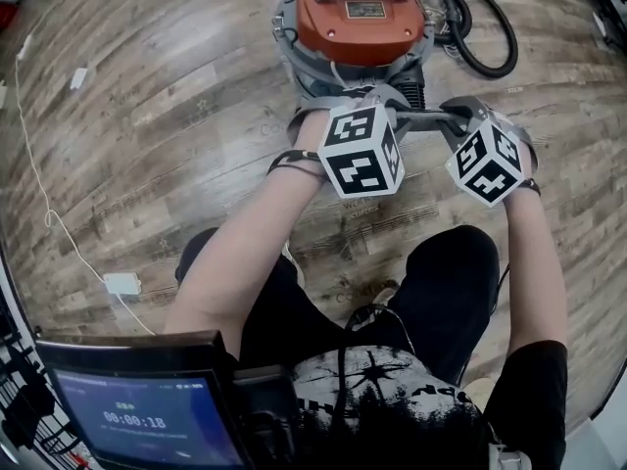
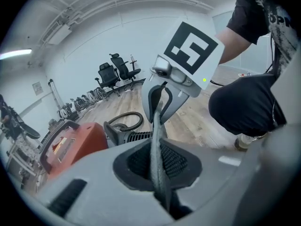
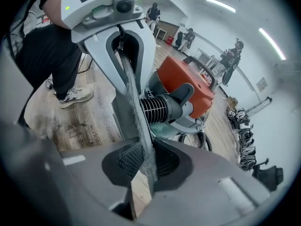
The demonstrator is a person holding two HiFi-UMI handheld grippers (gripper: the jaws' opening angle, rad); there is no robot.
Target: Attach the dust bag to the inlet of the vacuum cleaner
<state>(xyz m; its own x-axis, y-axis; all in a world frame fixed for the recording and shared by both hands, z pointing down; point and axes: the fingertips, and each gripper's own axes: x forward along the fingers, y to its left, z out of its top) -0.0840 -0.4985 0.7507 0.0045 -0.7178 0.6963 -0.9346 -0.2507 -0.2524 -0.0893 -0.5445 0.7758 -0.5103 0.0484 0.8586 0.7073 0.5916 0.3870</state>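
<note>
Grey dust bag (image 2: 154, 135) fabric is being pinched by the left gripper (image 2: 157, 173) and the right gripper (image 3: 141, 164) — both being angled downward on outstretched arms (image 1: 263, 248) — just before the orange vacuum cleaner (image 1: 362, 13), with its black hose (image 1: 490, 52) coiled behind.

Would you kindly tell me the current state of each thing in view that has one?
dust bag: edge stretched taut between the two grippers, not seen fitted on the vacuum cleaner.
left gripper: shut on the dust bag.
right gripper: shut on the dust bag.
vacuum cleaner: upright on the floor, orange top on.
hose: looped on the floor beside the vacuum cleaner.
screen: lit, showing a timer.
</note>
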